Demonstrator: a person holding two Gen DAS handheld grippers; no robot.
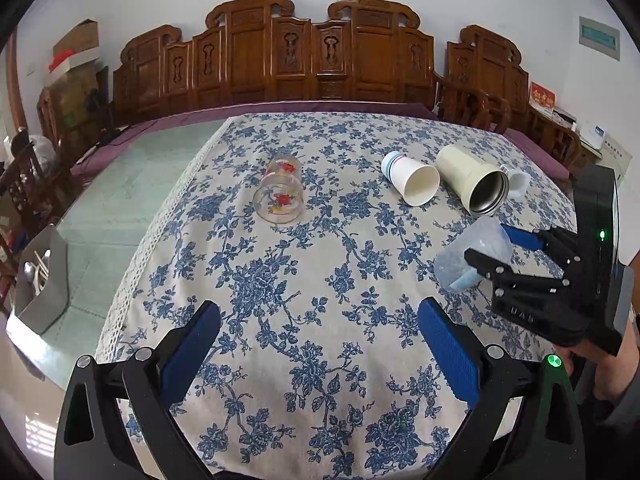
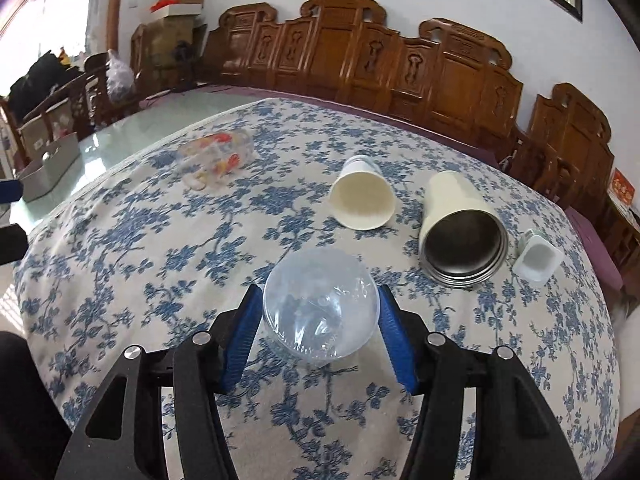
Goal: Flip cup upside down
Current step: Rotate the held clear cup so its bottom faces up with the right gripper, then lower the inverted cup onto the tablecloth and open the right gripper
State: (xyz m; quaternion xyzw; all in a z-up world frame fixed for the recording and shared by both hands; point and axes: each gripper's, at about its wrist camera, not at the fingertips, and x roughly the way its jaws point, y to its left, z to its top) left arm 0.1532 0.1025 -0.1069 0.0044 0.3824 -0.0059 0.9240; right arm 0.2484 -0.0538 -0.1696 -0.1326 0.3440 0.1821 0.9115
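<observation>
My right gripper [image 2: 320, 312] is shut on a clear plastic cup [image 2: 320, 304] and holds it above the floral tablecloth, its base toward the camera. In the left wrist view the same cup [image 1: 472, 256] is tilted on its side in the right gripper [image 1: 492, 258]. My left gripper [image 1: 320, 352] is open and empty over the near part of the cloth. Lying on their sides are a glass cup with red flowers [image 1: 280, 194], a white paper cup [image 1: 410, 178] and a cream metal tumbler [image 1: 472, 178].
A small white container [image 2: 536, 258] lies right of the tumbler. The floral tablecloth [image 1: 304, 280] covers the table's right part; bare green glass [image 1: 132, 184] lies to the left. A grey box [image 1: 44, 280] stands at the left edge. Carved wooden chairs [image 1: 304, 56] line the far side.
</observation>
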